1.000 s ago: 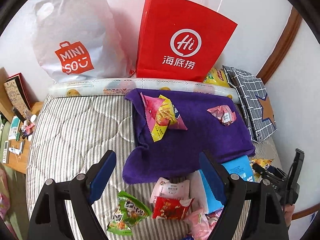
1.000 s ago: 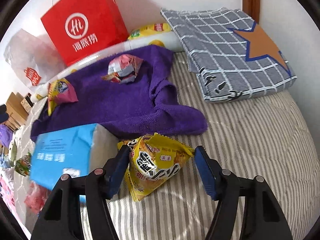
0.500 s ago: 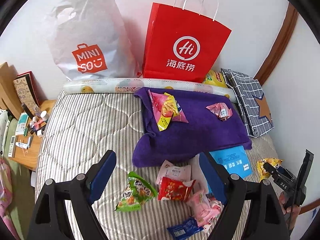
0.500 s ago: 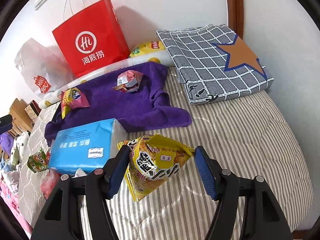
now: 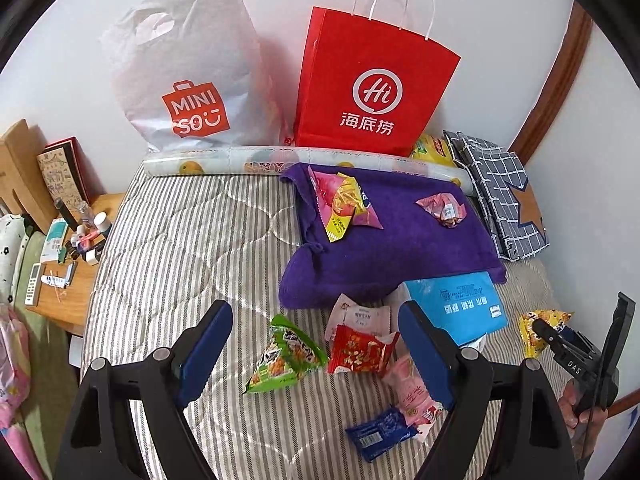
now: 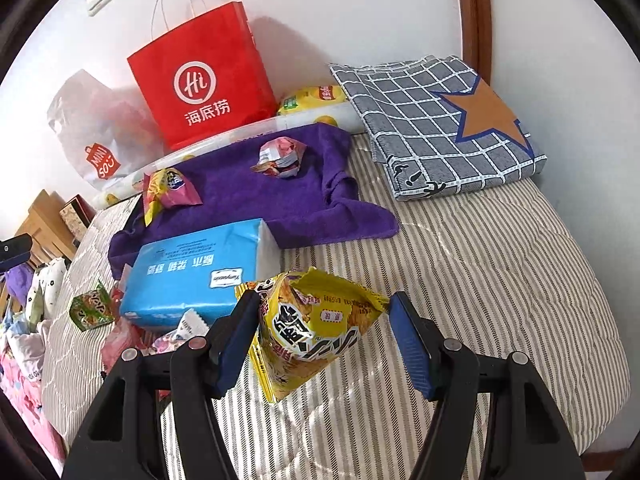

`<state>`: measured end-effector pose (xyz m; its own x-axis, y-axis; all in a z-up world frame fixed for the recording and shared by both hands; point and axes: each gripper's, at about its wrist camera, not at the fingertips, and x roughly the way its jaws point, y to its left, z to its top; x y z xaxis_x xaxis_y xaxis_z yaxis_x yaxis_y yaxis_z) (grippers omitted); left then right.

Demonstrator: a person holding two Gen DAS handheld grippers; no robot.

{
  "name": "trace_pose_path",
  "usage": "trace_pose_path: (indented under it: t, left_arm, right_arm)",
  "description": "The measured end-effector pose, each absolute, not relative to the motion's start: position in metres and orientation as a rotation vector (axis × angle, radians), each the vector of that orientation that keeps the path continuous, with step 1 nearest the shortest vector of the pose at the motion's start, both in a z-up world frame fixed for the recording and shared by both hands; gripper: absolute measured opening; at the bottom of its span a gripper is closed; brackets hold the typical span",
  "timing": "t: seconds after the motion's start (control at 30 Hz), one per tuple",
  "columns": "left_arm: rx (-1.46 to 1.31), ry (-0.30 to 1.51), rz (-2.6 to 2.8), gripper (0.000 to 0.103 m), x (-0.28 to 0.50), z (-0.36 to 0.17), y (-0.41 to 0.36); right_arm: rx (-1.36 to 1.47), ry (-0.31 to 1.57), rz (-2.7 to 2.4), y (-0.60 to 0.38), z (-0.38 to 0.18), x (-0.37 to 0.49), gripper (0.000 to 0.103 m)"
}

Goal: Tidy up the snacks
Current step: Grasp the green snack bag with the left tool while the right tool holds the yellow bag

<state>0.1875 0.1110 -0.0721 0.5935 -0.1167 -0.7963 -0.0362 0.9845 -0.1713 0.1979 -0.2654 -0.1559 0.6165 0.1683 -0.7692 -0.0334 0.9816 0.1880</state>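
Right gripper (image 6: 320, 332) grips yellow chip bag (image 6: 316, 328) just beside blue tissue pack (image 6: 192, 272); right pad contact unclear, so the puffy bag may slip. Left gripper (image 5: 316, 352) open, empty.

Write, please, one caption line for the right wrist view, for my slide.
Right gripper holds a yellow snack bag above the striped bed, near the blue tissue pack.

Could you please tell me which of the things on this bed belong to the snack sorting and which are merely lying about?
Job: yellow snack bag in right gripper; green packet; red packet; purple towel.
Lying about: tissue pack; checked cloth; nightstand clutter.
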Motion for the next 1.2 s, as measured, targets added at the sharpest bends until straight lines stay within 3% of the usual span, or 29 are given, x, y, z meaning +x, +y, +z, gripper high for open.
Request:
trace_pose_path:
  t: [0.83,1.2]
  left_arm:
    - [-0.183,0.956,-0.081,0.084,0.185,-0.083,0.113]
    - [-0.186,1.014,-0.073,0.084,0.196,-0.118,0.117]
  right_arm:
    - [0.131,0.856,0.131,-0.251,-0.14,0.187,0.066]
    - [0.108,0.855,0.147,-0.242,-0.14,0.195,0.066]
